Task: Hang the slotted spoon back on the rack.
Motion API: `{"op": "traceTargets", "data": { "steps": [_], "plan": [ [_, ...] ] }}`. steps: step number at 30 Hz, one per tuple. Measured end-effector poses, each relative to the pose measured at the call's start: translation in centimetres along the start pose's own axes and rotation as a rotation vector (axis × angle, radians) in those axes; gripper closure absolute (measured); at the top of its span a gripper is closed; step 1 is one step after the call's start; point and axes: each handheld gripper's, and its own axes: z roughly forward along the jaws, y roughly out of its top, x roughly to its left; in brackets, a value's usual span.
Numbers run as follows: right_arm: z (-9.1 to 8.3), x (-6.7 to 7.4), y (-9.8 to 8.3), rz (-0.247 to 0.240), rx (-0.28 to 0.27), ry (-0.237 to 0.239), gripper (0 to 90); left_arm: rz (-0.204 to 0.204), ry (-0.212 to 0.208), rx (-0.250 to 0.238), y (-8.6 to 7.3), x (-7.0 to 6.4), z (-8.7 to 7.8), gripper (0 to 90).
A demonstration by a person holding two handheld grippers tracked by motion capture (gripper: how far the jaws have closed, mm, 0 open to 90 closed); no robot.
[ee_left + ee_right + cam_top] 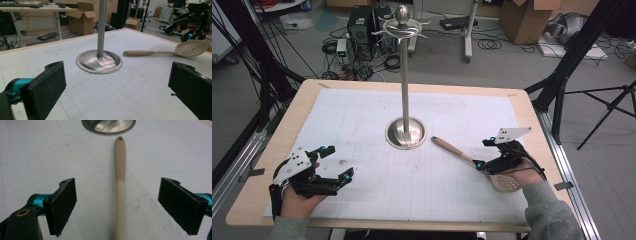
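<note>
Your right gripper (484, 152) is hovering over the slotted spoon (482, 166) at the right side of the table (272, 150). Its jaws are standing wide apart, one on either side of the handle, and neither pad is touching it. In the right gripper view the beige handle (120, 187) is running straight up the middle of the gap, with the hanging hole at its far end pointing toward the stand's base (108, 126).

The spoon is lying flat on the white gridded mat (377, 150), handle tip aimed at the steel stand (405, 75), perforated bowl toward your right hand (532, 175). The tip is sitting near the round base (406, 133) but apart from it. In the left gripper view the spoon (165, 50) is showing side-on, with the holes in its bowl plain to see.

Your left gripper (334, 162) is resting low at the left front of the mat, well apart from the spoon. Its jaws are also standing open, nothing between them, and they are pointing toward the stand's base (99, 61).

The stand is rising upright from the middle of the mat, its pole topped with a knob and curved hooks (403, 29). Nothing is hanging on the hooks.
</note>
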Motion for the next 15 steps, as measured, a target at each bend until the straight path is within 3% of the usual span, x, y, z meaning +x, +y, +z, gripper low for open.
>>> {"op": "traceTargets", "data": {
  "steps": [9,15],
  "plan": [
    [0.25,-0.44,-0.35,0.013,0.023,0.031,14.5,0.013,-0.013,-0.006,0.08,-0.24,0.23,1.7],
    [1.00,-0.65,-0.66,0.015,0.088,0.028,14.8,0.008,-0.013,-0.003,0.02,-0.15,0.33,1.8]
  ]
}}
